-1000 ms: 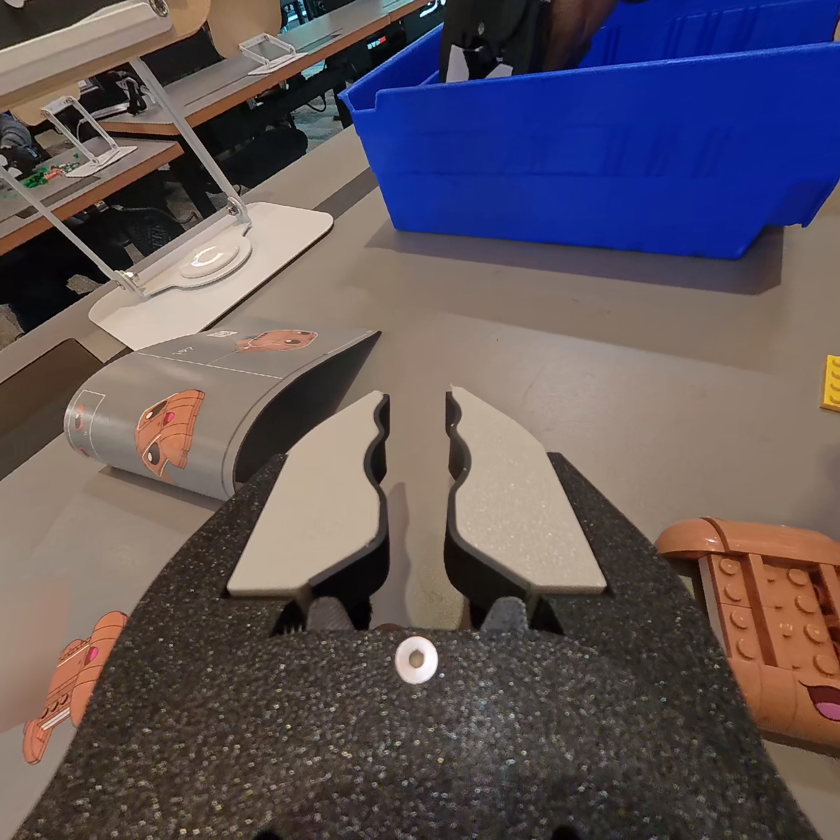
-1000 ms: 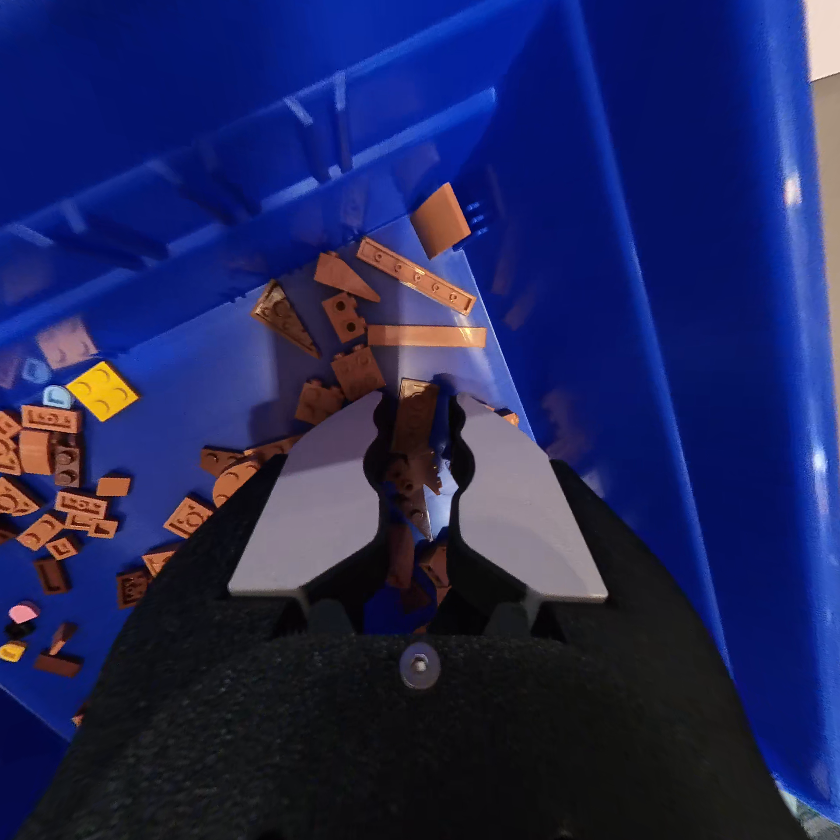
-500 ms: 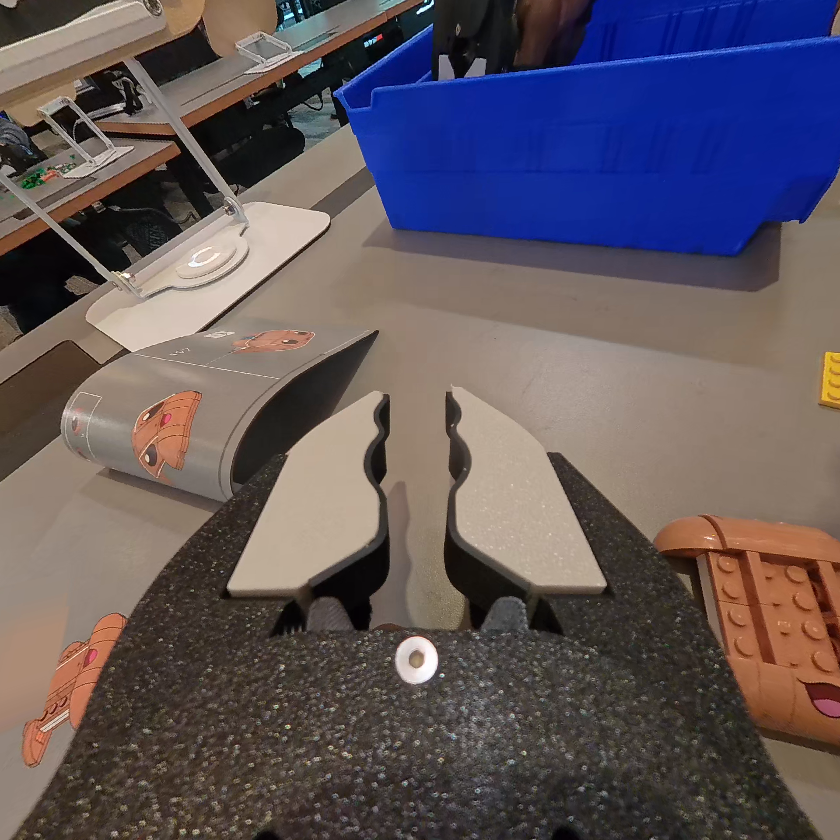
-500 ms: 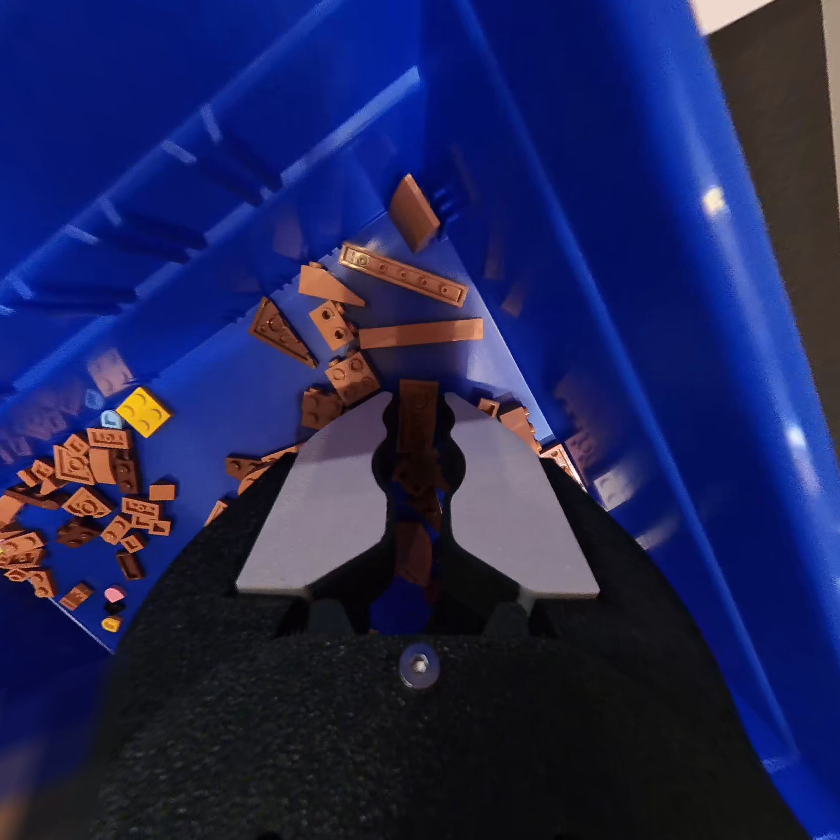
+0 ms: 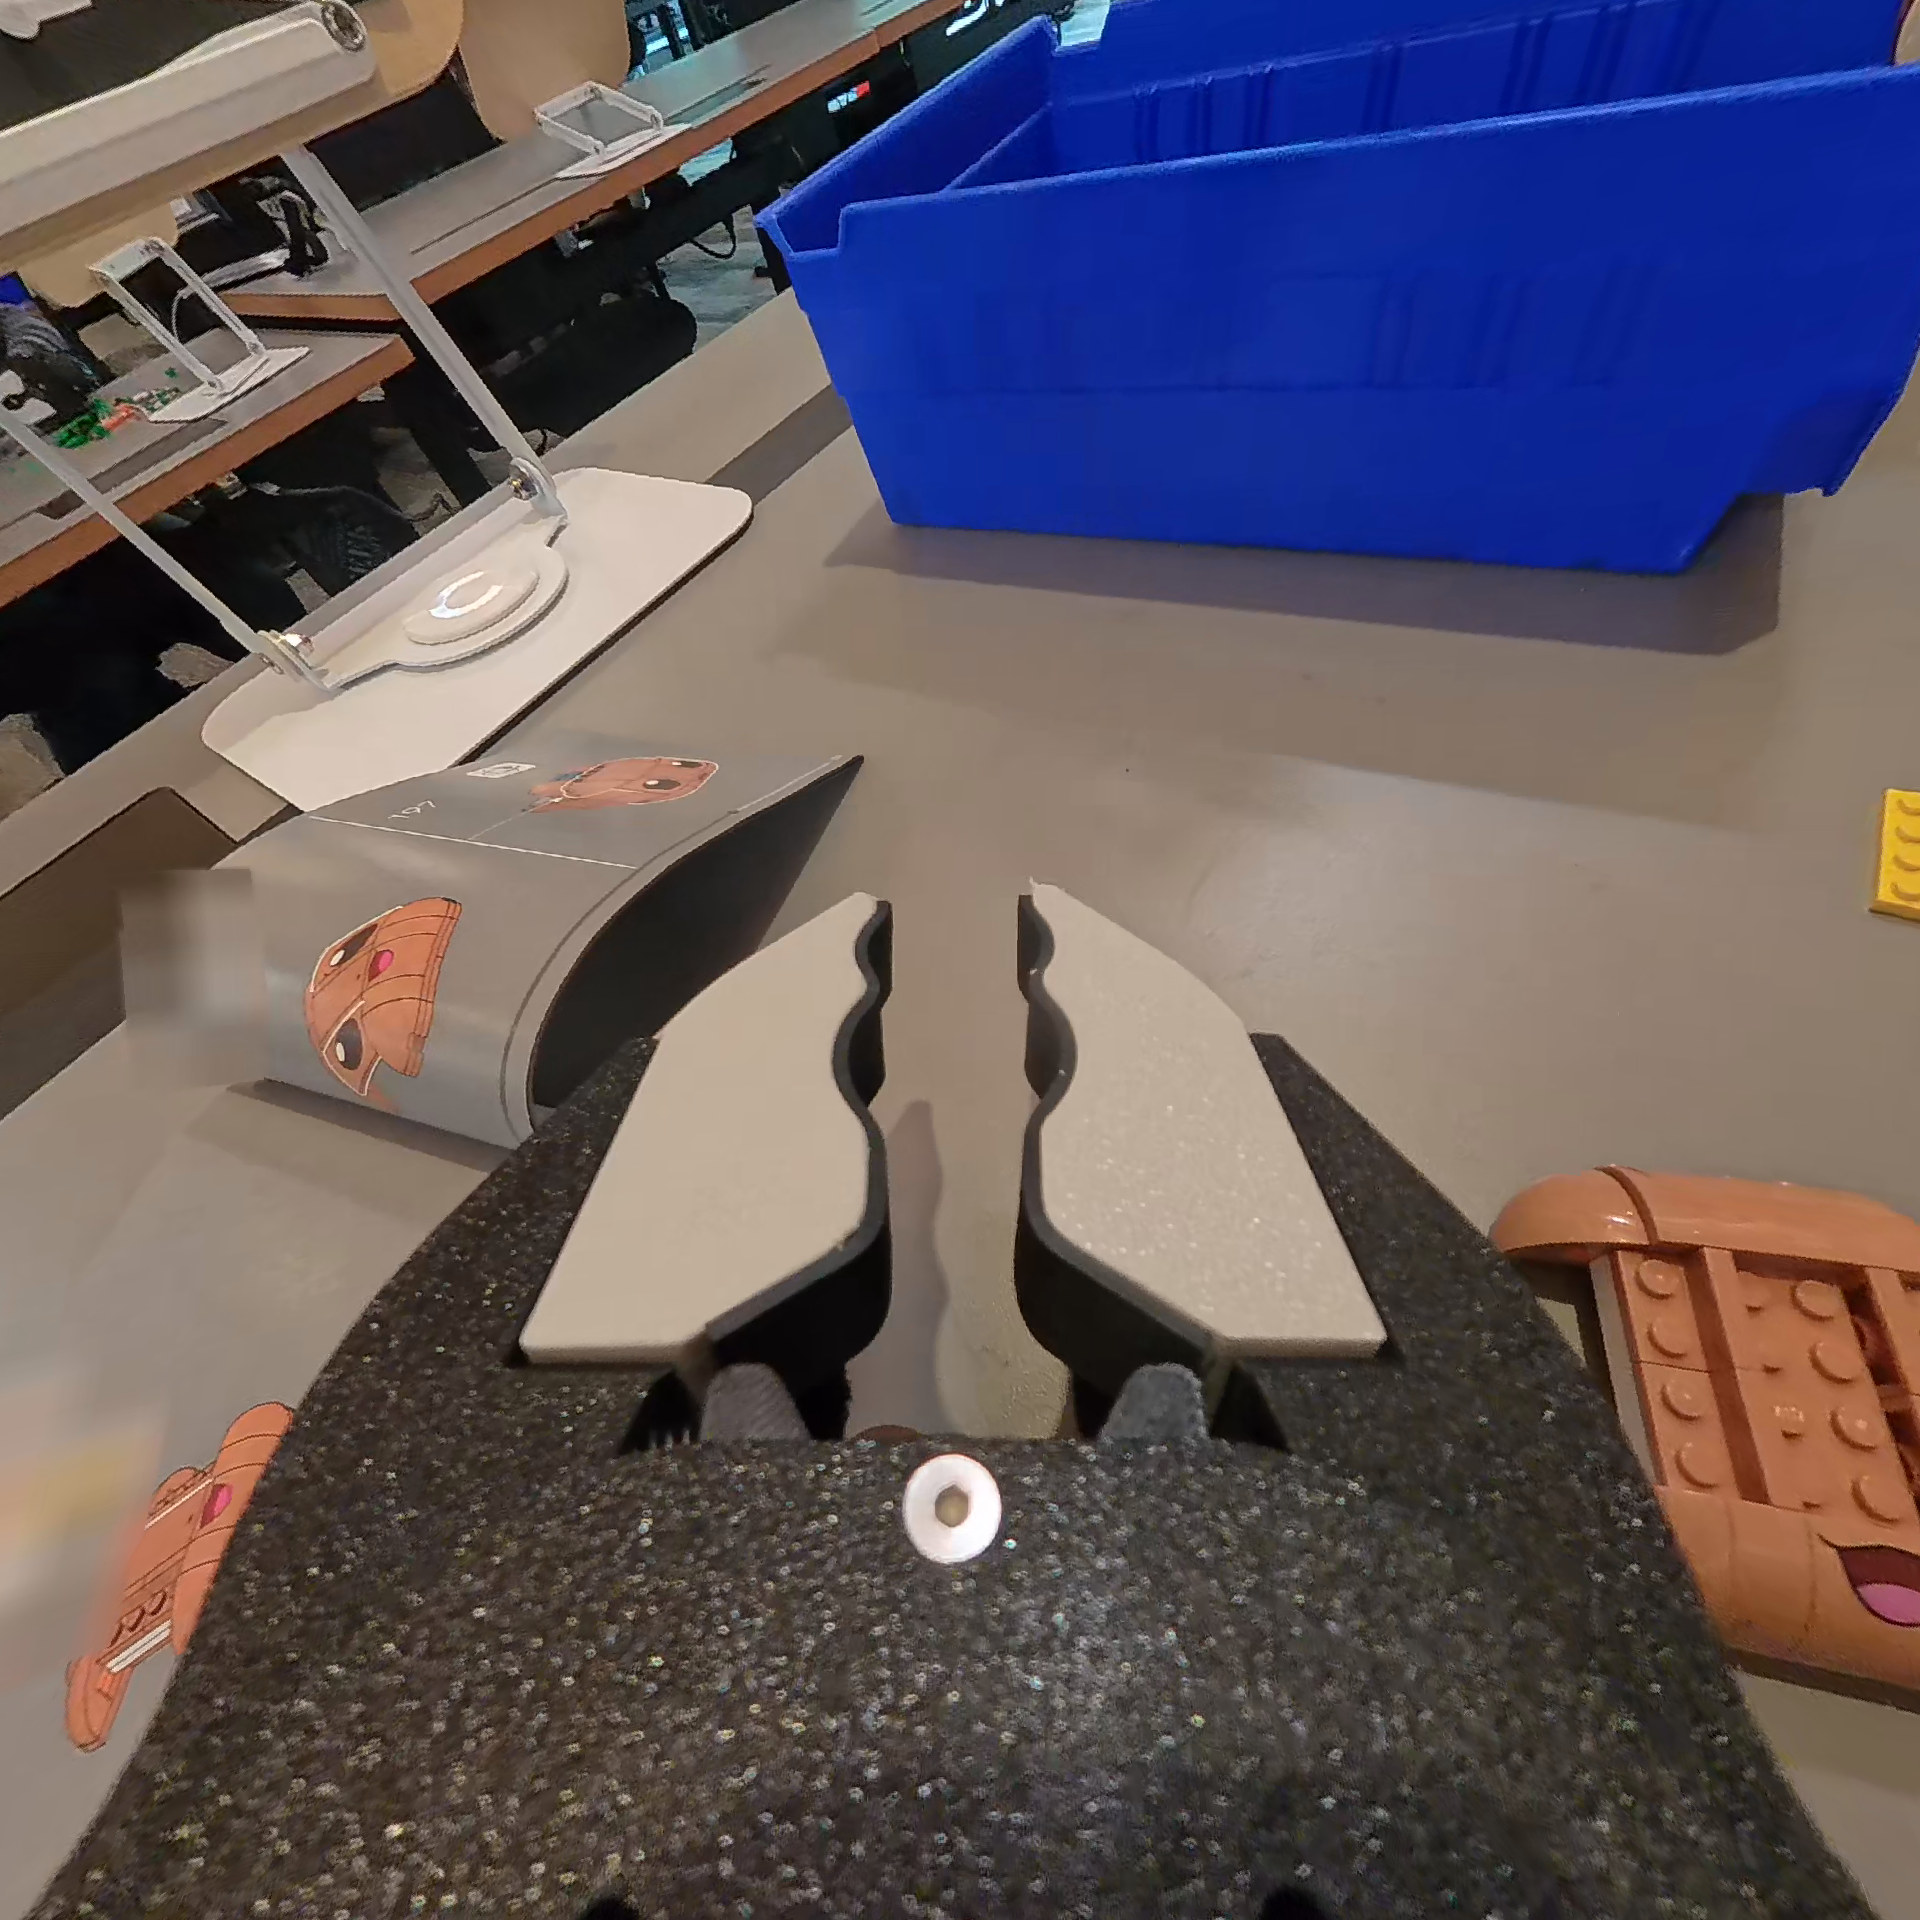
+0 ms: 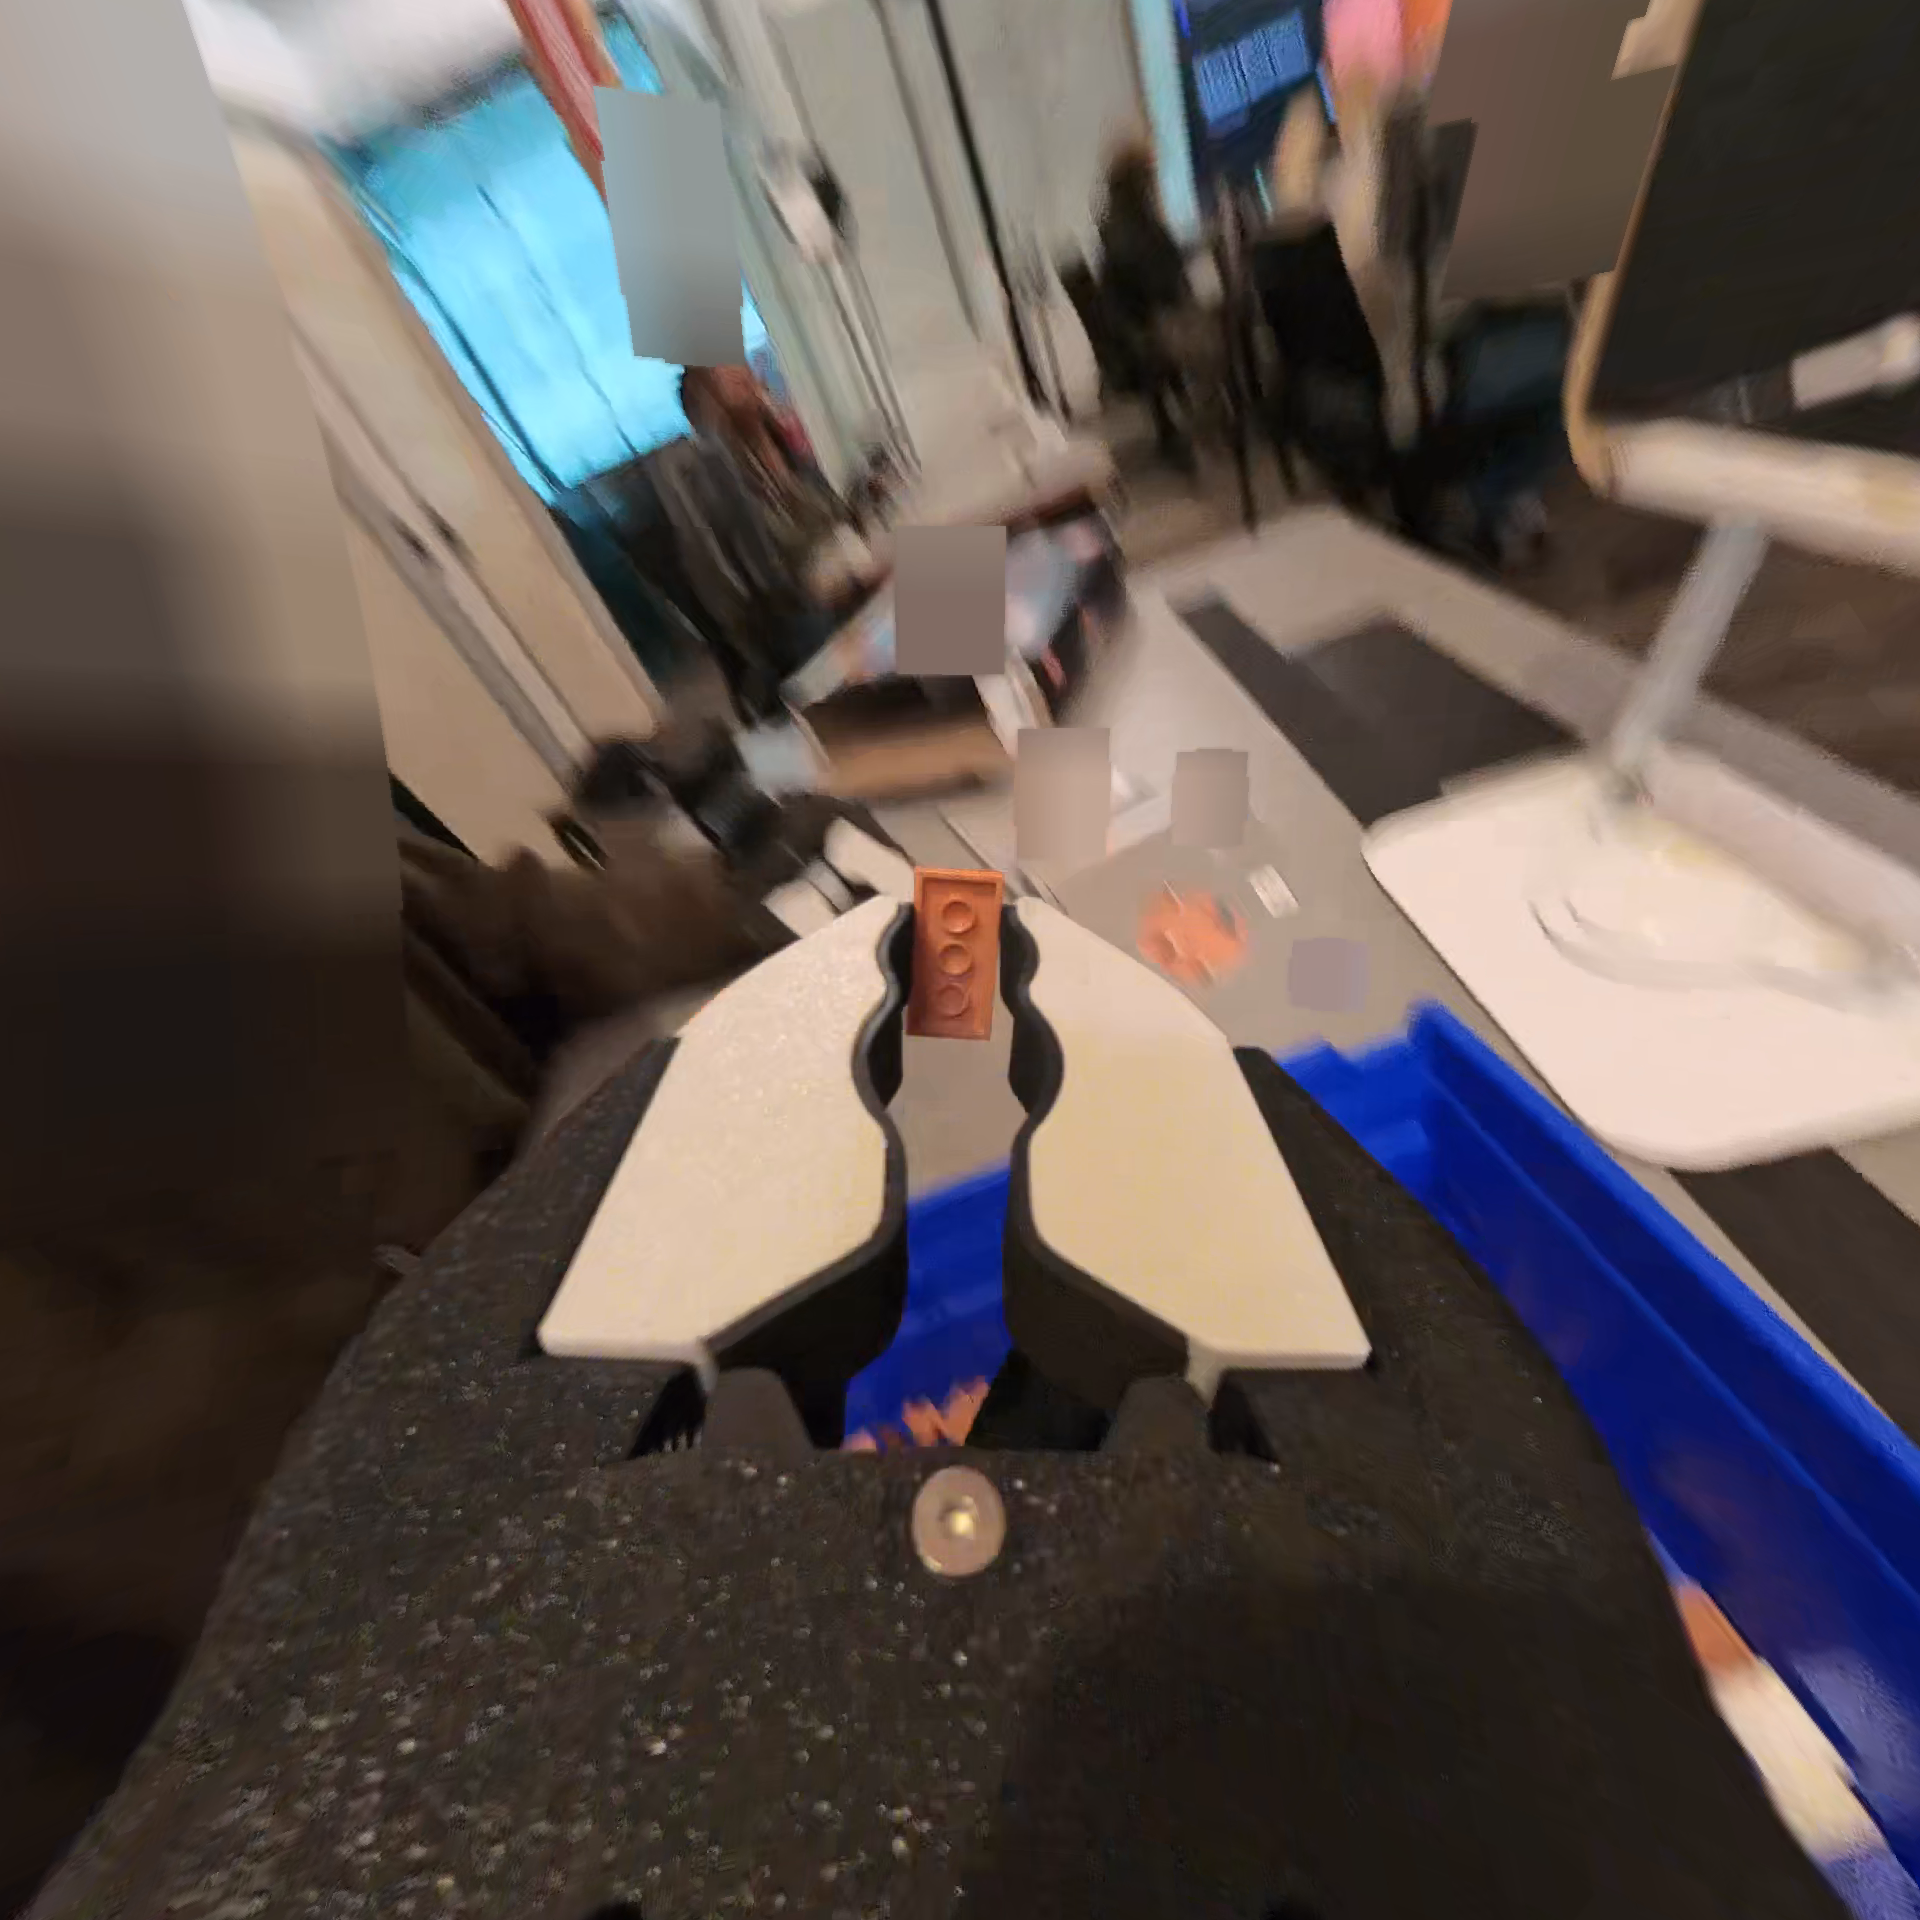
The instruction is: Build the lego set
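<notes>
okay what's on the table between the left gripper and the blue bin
Nothing. In the left wrist view, only bare grey table lies between the left gripper and the blue bin.

Two blue bins [image 5: 1351,343], one booklet [image 5: 499,935], one yellow plate [image 5: 1896,857]

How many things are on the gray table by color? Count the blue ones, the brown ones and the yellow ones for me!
Blue: 2, the front blue bin and the second blue bin behind it
Brown: 1, the brown lego build
Yellow: 1, the yellow plate, cut off by the picture edge
Total: 4
</notes>
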Action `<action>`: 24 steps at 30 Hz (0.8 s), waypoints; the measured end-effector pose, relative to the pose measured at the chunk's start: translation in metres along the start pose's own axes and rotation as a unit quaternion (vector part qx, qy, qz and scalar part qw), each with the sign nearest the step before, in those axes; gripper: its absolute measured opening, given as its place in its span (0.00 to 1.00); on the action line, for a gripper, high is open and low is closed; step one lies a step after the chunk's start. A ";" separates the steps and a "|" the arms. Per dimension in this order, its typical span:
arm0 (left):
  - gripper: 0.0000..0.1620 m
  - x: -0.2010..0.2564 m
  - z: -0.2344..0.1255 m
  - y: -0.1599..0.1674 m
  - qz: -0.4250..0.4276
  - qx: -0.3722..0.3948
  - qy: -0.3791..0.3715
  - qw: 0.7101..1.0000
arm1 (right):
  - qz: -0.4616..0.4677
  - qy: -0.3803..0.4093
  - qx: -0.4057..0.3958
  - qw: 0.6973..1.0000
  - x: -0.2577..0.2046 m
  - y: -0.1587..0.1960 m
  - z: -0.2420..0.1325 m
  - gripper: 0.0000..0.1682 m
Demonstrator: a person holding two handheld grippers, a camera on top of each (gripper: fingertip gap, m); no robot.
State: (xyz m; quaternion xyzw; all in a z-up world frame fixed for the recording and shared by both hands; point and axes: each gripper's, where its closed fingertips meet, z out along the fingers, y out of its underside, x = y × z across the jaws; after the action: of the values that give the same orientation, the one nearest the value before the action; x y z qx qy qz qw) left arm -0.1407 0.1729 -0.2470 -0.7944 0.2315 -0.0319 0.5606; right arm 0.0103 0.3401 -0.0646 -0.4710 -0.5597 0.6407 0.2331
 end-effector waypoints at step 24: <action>0.15 0.035 -0.045 -0.065 -0.042 0.111 0.079 0.990 | 0.044 0.042 0.135 0.989 -0.127 0.022 0.056 0.09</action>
State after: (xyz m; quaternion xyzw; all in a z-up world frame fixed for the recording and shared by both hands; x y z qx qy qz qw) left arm -0.1018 0.1359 -0.1788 -0.7313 0.2364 -0.1443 0.6232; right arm 0.0239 0.2021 -0.0455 -0.4859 -0.4364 0.6997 0.2895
